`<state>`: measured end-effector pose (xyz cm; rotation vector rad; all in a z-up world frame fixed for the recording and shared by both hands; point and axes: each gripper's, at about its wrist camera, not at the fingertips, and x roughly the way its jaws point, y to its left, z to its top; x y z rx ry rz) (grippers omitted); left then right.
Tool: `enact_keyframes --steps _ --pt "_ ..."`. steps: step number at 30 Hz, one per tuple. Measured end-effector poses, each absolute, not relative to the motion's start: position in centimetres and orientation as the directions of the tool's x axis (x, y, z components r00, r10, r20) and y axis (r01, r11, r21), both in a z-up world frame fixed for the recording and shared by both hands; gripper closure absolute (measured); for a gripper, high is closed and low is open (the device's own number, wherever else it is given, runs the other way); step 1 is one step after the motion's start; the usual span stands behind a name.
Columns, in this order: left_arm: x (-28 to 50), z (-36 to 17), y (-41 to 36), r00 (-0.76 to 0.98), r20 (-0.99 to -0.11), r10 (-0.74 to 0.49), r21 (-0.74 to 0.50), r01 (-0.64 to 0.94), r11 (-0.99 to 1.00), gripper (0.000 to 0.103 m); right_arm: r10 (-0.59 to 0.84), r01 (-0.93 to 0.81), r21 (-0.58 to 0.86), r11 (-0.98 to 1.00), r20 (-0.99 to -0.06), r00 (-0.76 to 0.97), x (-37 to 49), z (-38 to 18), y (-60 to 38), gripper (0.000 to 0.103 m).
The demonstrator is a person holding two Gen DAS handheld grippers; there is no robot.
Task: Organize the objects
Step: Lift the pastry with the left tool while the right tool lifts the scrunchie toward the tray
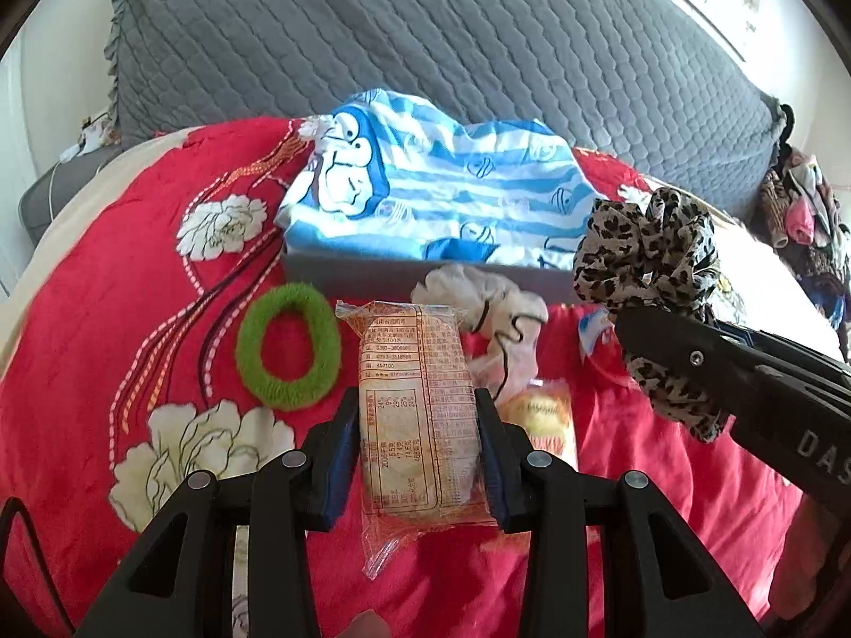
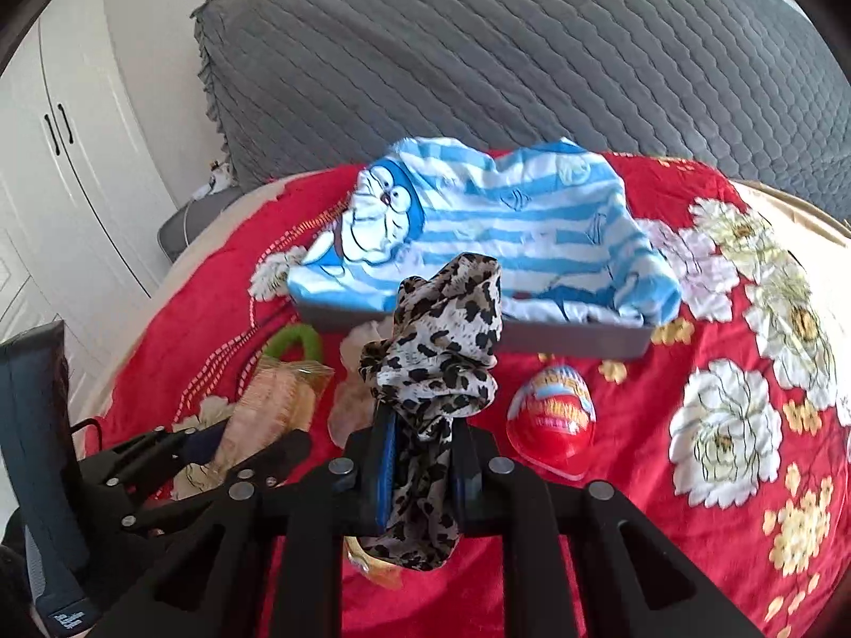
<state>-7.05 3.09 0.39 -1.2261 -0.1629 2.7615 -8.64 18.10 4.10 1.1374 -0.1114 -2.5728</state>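
Note:
My left gripper (image 1: 416, 409) is shut on a clear-wrapped snack cake (image 1: 409, 351), held lengthwise above the red flowered blanket (image 1: 133, 292). My right gripper (image 2: 423, 422) is shut on a leopard-print scrunchie (image 2: 447, 329), which bunches above and hangs below its pads. In the left wrist view the right gripper (image 1: 625, 321) comes in from the right with the leopard-print scrunchie (image 1: 649, 250). A green scrunchie (image 1: 287, 345) lies on the blanket left of the cake. A pale scrunchie (image 1: 478, 297) lies behind it. A grey tray (image 2: 574, 343) holds a blue-striped cartoon cloth (image 2: 478, 223).
A red egg-shaped toy pack (image 2: 553, 420) lies on the blanket right of my right gripper. A second snack packet (image 1: 542, 420) lies under the held cake. A grey quilted headboard (image 1: 425, 26) stands behind the tray. White wardrobe doors (image 2: 69, 159) are at the left, and a clothes heap (image 1: 803, 207) at the far right.

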Motion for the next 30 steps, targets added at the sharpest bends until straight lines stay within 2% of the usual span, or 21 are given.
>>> enact_keyframes --steps 23,30 --pt "-14.1 3.2 4.1 -0.721 -0.68 0.136 -0.137 -0.058 -0.989 0.062 -0.289 0.237 0.17 -0.957 -0.66 -0.694 -13.4 5.7 20.4 0.086" --pt "-17.1 3.2 4.8 -0.724 -0.678 0.13 -0.115 -0.07 -0.991 0.061 -0.255 0.214 0.146 -0.966 -0.678 -0.69 -15.8 5.2 21.0 0.086"
